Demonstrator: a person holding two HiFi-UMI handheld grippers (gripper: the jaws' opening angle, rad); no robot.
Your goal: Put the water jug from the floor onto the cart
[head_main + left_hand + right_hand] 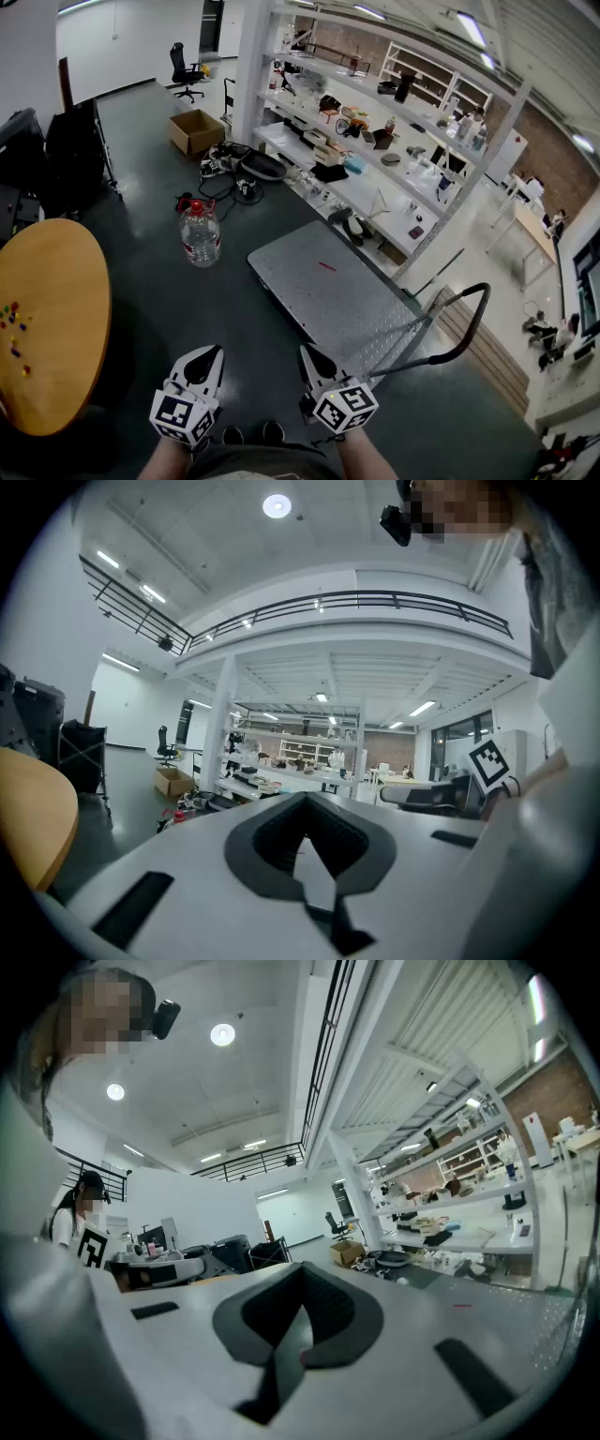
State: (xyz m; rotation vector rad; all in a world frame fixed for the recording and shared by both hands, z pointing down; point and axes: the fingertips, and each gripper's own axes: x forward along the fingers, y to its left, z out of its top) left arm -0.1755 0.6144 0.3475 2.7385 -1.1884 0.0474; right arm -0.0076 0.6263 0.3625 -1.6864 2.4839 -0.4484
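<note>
Low in the head view, close to the person's body, the left gripper (208, 356) and the right gripper (309, 358) are held side by side, both pointing level and forward, with the forearms just showing under their marker cubes; each gripper's jaws are closed together with nothing between them; the water jug (200, 234) stands upright on the dark floor, well ahead of the left gripper and near the left corner of the cart (323, 286), not touching it; a round wooden table (47, 319) lies to the left.
</note>
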